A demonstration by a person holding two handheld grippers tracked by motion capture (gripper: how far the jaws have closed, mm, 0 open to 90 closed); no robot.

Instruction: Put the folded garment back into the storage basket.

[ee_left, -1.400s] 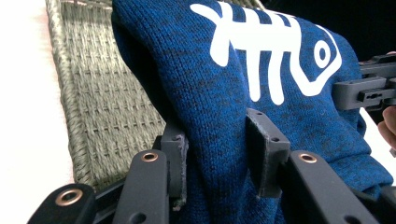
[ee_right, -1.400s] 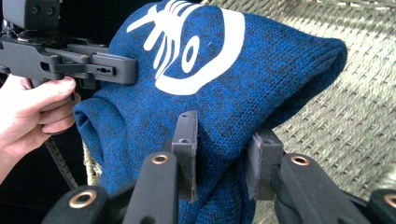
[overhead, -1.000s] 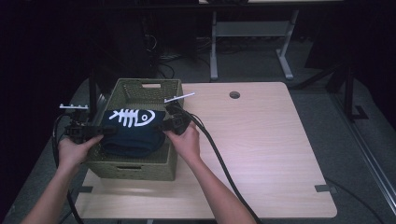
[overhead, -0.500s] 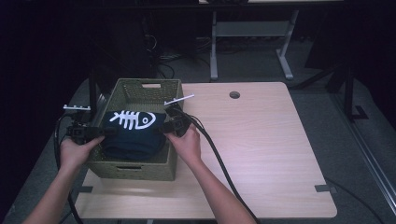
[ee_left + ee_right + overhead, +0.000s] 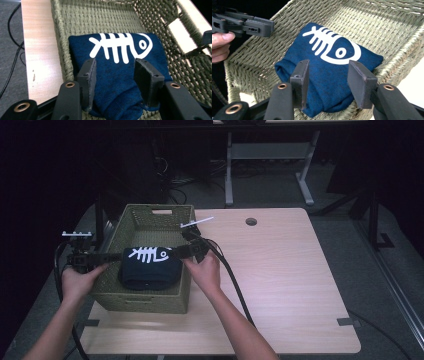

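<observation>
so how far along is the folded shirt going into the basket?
Done: the folded navy shirt with the white fish-skeleton print lies on the floor of the green woven basket. In hand: the left tool and right tool have just been opening, jaws standing apart over the cloth's ends without pinching it. Left: probably just drawing both tools out of the basket.

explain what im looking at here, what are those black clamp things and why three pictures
A person holds a hand-held two-jaw gripper in each hand: the left gripper and the right gripper. One picture looks down from above the table; the other two come from cameras riding on each gripper, looking along its black jaws. On the table stands a woven basket with a folded navy shirt, printed with a white fish skeleton, lying inside. Both grippers' jaws have just been opening; the shirt sits between them, seemingly let go.
</observation>
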